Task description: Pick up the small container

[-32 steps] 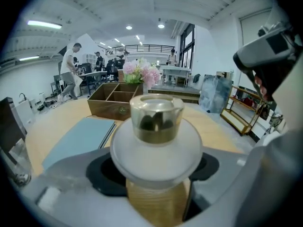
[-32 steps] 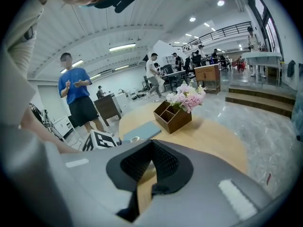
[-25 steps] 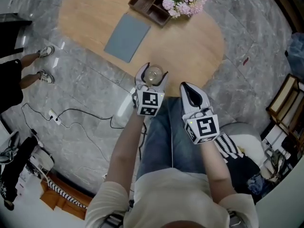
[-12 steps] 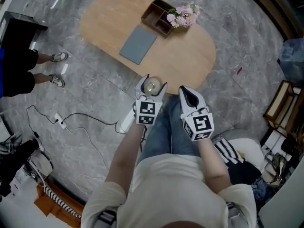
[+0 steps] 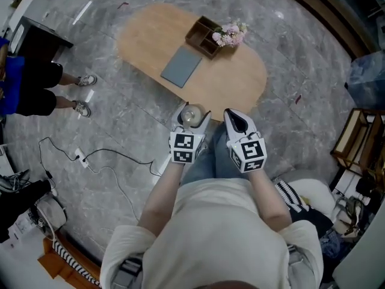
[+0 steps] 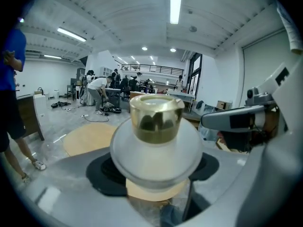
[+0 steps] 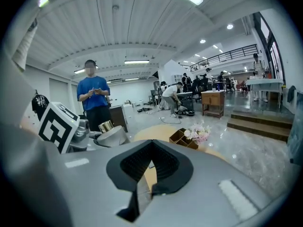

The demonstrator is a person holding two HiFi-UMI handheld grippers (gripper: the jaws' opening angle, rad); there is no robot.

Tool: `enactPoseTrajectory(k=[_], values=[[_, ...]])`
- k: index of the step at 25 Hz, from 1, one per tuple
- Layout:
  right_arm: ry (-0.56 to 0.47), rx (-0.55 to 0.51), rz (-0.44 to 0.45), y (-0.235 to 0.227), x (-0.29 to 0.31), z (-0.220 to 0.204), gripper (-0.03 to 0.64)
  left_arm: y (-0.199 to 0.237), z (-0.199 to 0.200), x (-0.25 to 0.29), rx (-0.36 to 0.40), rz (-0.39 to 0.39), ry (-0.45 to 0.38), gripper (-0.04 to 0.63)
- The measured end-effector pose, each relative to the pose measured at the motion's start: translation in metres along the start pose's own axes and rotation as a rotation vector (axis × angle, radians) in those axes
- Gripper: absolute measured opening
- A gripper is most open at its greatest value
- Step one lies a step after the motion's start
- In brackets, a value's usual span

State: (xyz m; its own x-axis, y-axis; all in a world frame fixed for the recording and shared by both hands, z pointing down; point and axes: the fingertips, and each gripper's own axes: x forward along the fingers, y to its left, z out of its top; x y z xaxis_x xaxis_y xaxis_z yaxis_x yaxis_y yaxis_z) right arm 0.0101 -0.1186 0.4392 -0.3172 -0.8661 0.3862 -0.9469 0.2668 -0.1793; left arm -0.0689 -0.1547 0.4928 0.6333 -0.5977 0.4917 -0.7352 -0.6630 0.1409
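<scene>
The pick-up looks done. The left gripper (image 5: 190,117) has its jaws spread wide and pinching the container (image 6: 156,131), a frosted jar with a gold lid, upright between the pads. It hangs in the air off the near edge of the table (image 5: 240,86), touching nothing else. The right gripper (image 7: 150,167) is beside it, jaws pressed together and empty. Nothing seems left but to keep the grip.
</scene>
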Motion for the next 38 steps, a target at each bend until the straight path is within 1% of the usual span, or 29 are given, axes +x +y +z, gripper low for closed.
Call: enactPoseTrajectory(k=[3,6,10,15,22,27,32,38], values=[[-0.014,0.003,0.010,0.007,-0.010,0.010,0.002,-0.007,0.015,-0.018,-0.013,-0.001,-0.019,0.341],[-0.029,0.008,0.017,0.016,-0.019,0.020,0.002,-0.013,0.015,-0.037,-0.029,-0.013,-0.012,0.341],[-0.045,0.001,0.043,0.026,-0.025,0.031,0.002,-0.013,0.024,-0.057,-0.024,-0.012,-0.034,0.341],[-0.068,-0.018,0.075,0.040,-0.028,0.047,0.002,-0.003,0.039,-0.081,-0.033,0.009,-0.070,0.341],[-0.107,-0.043,0.109,0.056,-0.030,0.064,0.002,0.011,0.047,-0.109,-0.065,0.043,-0.092,0.341],[-0.115,-0.050,0.111,0.059,-0.028,0.066,0.000,0.014,0.045,-0.115,-0.069,0.049,-0.098,0.341],[-0.110,-0.084,0.095,0.059,-0.029,0.068,0.000,0.014,0.047,-0.114,-0.070,0.047,-0.104,0.341],[-0.105,-0.074,0.075,0.051,-0.029,0.065,-0.001,0.013,0.051,-0.108,-0.066,0.037,-0.106,0.341]])
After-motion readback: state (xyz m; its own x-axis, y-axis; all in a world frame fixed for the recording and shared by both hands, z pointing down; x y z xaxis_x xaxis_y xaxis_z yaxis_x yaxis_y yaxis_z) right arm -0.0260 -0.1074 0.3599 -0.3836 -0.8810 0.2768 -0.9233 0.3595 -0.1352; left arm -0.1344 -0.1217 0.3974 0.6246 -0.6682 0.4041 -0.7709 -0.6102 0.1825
